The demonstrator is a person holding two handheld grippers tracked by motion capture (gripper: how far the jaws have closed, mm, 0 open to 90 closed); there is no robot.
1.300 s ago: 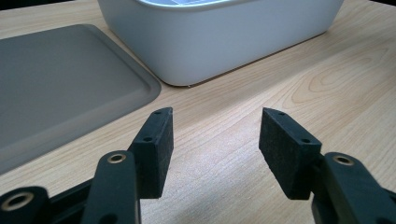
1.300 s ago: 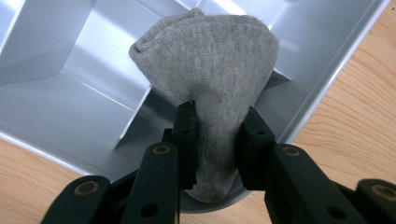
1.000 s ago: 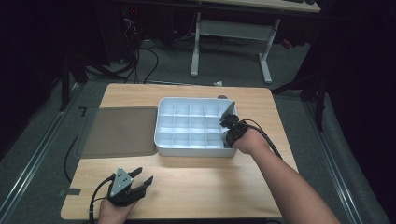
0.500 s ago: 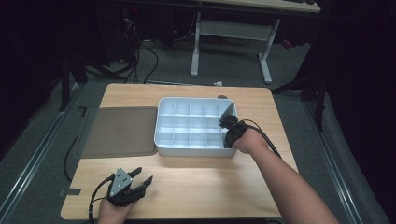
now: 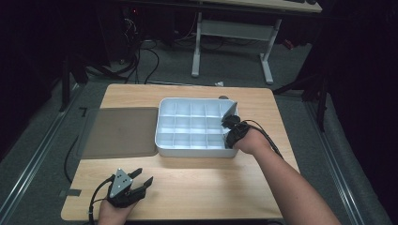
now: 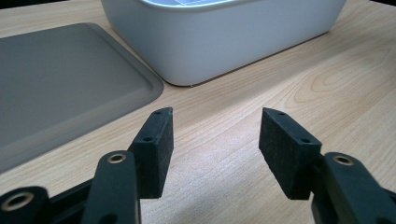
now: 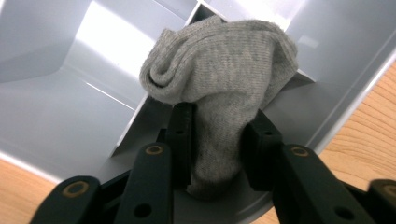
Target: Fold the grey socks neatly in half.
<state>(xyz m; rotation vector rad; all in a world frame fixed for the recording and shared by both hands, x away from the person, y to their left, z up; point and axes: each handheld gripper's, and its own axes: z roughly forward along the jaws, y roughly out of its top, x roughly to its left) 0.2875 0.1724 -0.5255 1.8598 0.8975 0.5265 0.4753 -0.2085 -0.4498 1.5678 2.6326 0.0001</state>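
You are setting the rolled grey sock [image 7: 219,79] into a right-end compartment of the white divided tray [image 5: 195,151], your right gripper [image 7: 217,135] just loosening, its jaws flanking the sock, so you are next lifting clear while your left gripper [image 6: 215,140] is waiting spread and empty

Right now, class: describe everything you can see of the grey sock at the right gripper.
The grey sock is knitted, soft-looking fabric, bunched into a loose, folded lump. It stands between the jaws of the right gripper, whose pads flank its lower part and have just been opening. It sits over a compartment at the right end of the white divided tray, on the wooden table.
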